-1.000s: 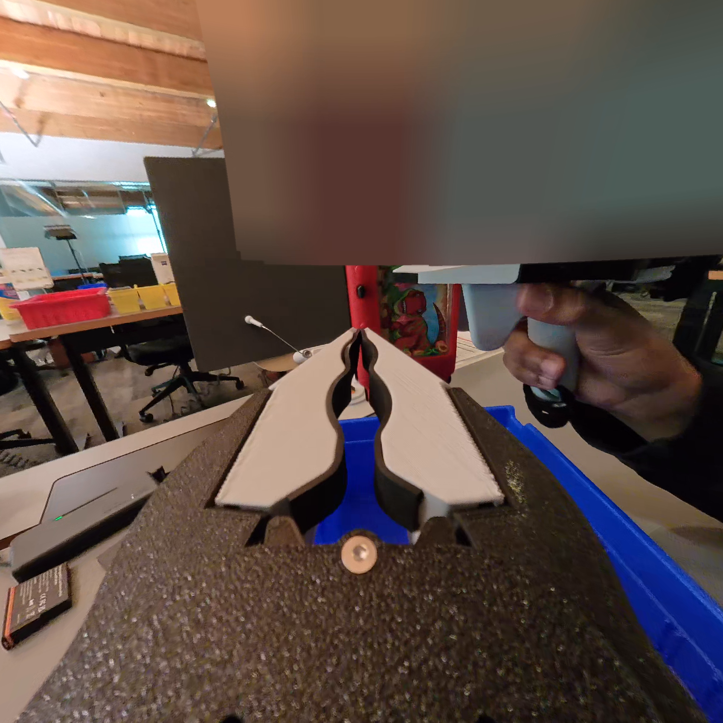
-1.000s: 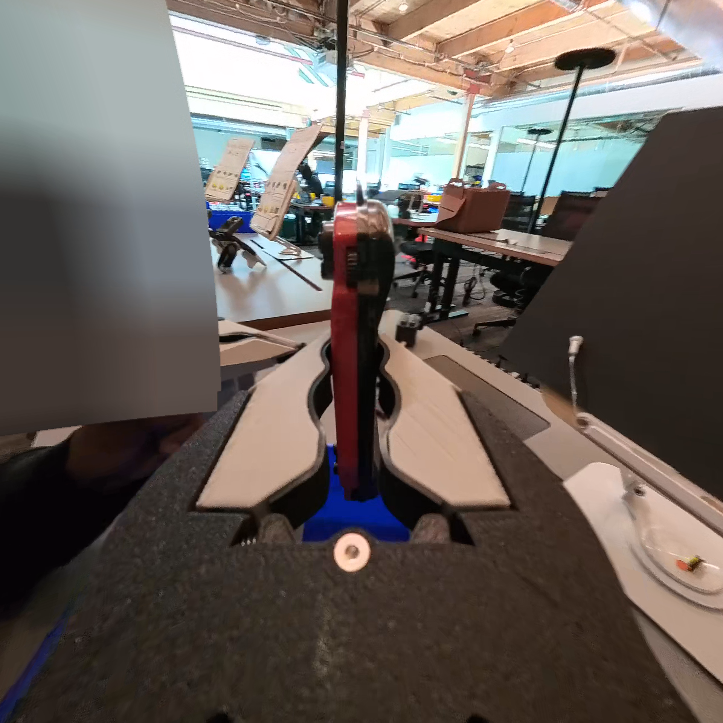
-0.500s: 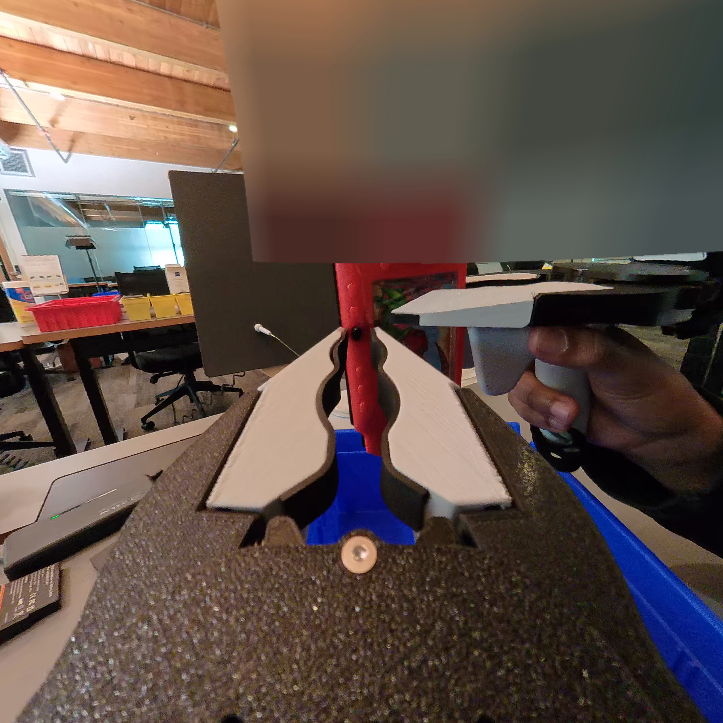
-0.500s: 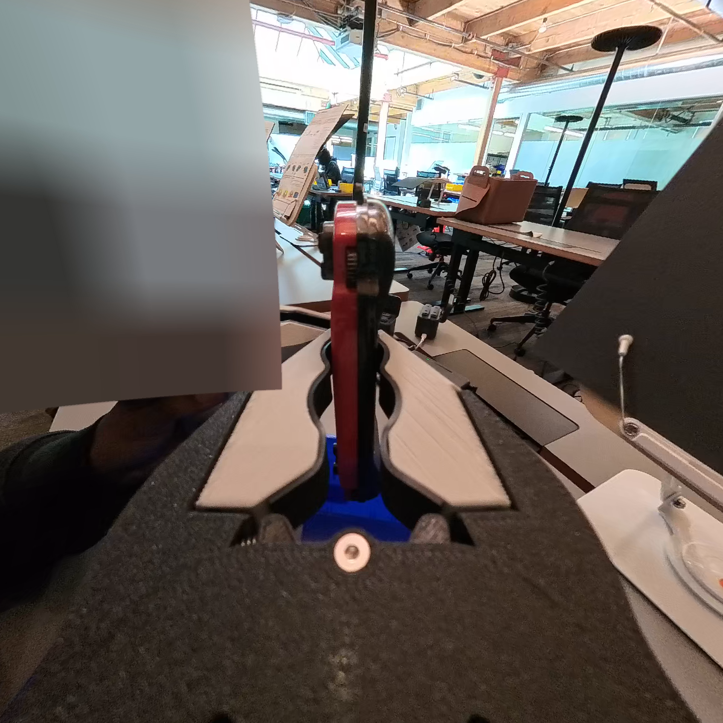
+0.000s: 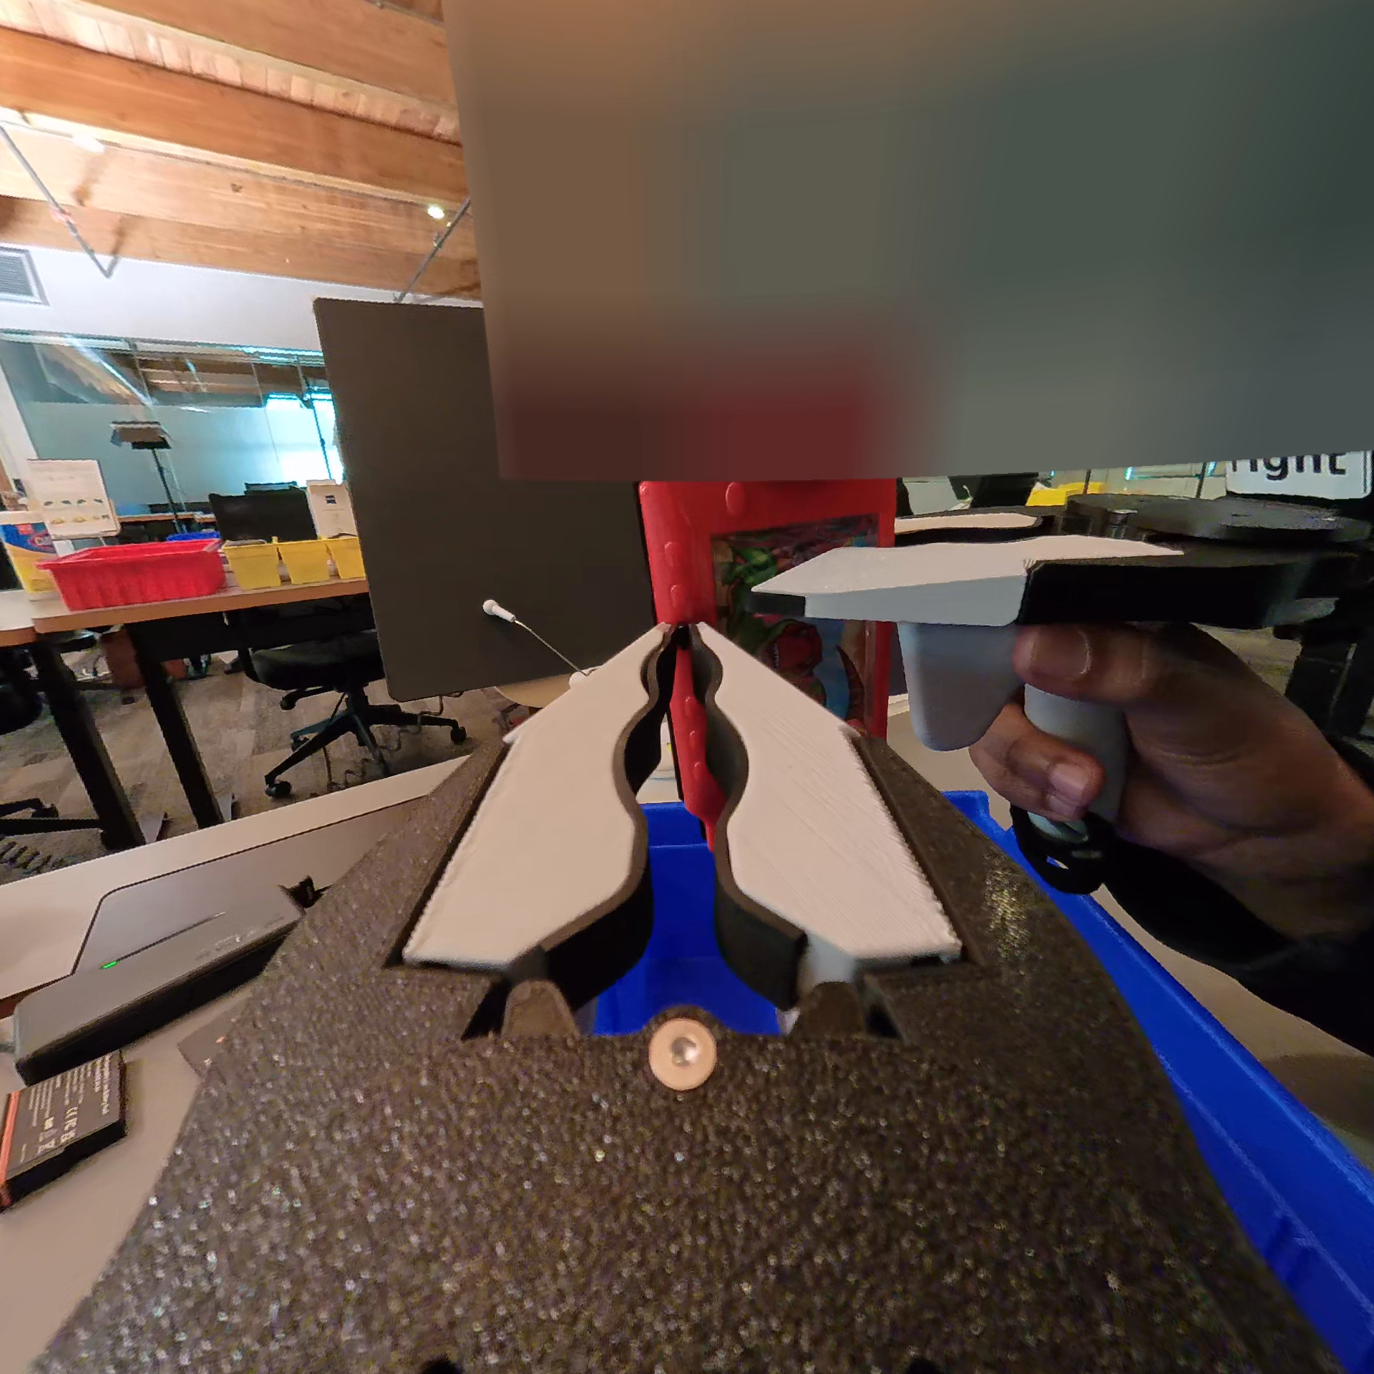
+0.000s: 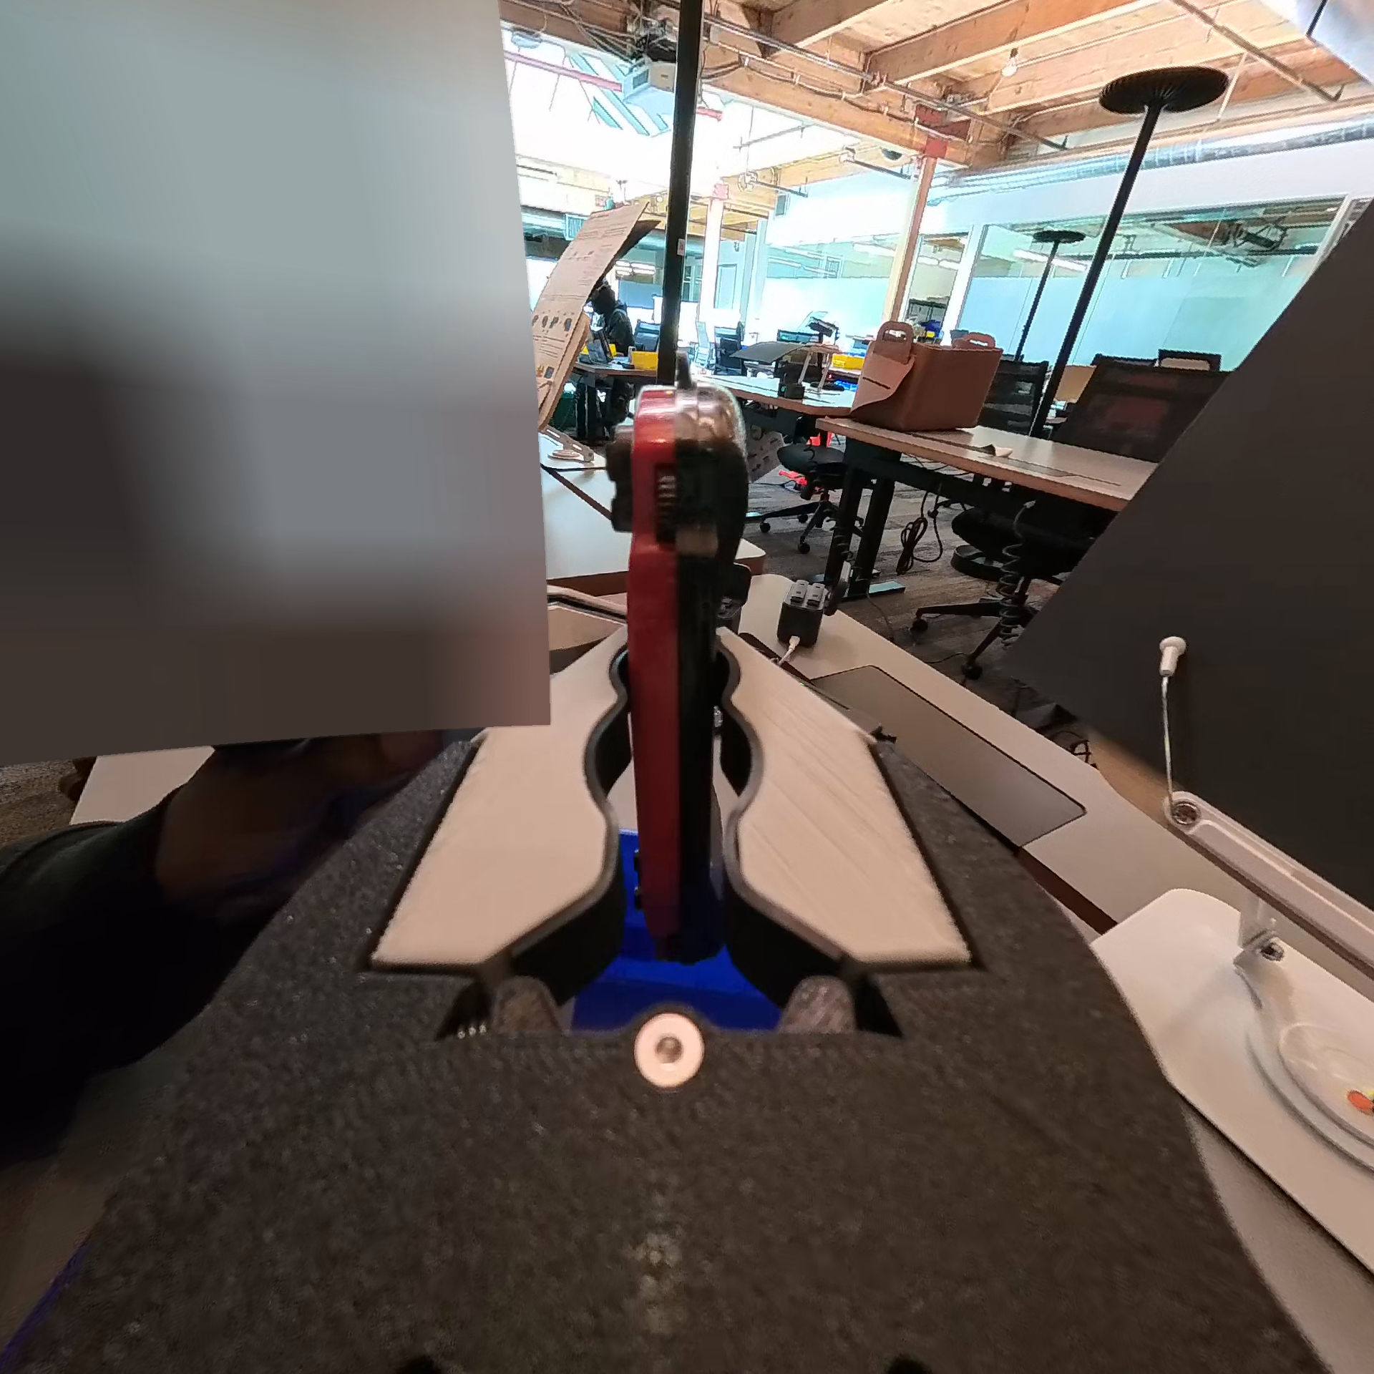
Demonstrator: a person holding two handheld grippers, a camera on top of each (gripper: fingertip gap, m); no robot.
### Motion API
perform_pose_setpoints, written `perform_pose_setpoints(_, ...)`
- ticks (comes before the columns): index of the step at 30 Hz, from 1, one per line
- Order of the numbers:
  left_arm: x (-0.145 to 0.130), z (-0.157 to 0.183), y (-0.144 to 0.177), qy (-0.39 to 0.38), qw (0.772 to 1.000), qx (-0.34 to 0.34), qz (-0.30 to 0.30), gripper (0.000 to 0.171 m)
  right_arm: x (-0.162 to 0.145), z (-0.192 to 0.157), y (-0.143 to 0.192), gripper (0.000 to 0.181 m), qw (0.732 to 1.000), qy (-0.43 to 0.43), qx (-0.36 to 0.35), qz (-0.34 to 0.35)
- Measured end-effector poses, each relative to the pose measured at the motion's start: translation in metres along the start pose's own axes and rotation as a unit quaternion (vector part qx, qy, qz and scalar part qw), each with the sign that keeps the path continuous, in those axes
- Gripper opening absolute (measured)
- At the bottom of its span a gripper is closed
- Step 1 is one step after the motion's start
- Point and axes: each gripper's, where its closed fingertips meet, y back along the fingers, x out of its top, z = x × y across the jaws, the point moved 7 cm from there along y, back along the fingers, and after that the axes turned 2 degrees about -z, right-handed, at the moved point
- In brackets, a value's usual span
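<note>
A flat red toy (image 5: 673, 550) with a colourful picture on its front stands upright over a blue bin (image 5: 1227, 1115). My right gripper (image 6: 673, 669) is shut on the toy (image 6: 654, 743), seen edge-on with a red front and black back. In the left wrist view the right gripper (image 5: 766, 587) reaches in from the right, held by a hand (image 5: 1189, 781). My left gripper (image 5: 678, 632) is shut, with its tips against the toy's red left border. I cannot tell if they pinch anything. The toy's top is hidden by a blurred patch.
A black battery pack (image 5: 59, 1123) and a grey device (image 5: 186, 959) lie on the table at the left. A black panel (image 5: 483, 483) stands behind. A white stand base with a clear dish (image 6: 1264, 1041), a grey slab (image 6: 952, 743) and a small charger (image 6: 803, 602) are at the right. My two grippers' fingertips are within a few centimetres of each other.
My left fingers were shut, opened around the toy's red border, and have closed again against it. The right gripper kept its hold on the toy and swung slightly.
</note>
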Motion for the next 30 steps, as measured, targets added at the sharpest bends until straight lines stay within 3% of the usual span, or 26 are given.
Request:
perform_pose_setpoints(15,-0.0002,-0.0001,-0.0001,-0.013,0.999,-0.006,-0.034,0.002,-0.0016,0.0,-0.0008,0.016,1.0,0.019,-0.006,-0.01)
perform_pose_setpoints(30,-0.0077,0.0052,-0.0033,-0.163,0.982,0.025,-0.09,0.0,-0.0092,0.0084,-0.0044,0.016,0.998,-0.022,0.004,-0.053)
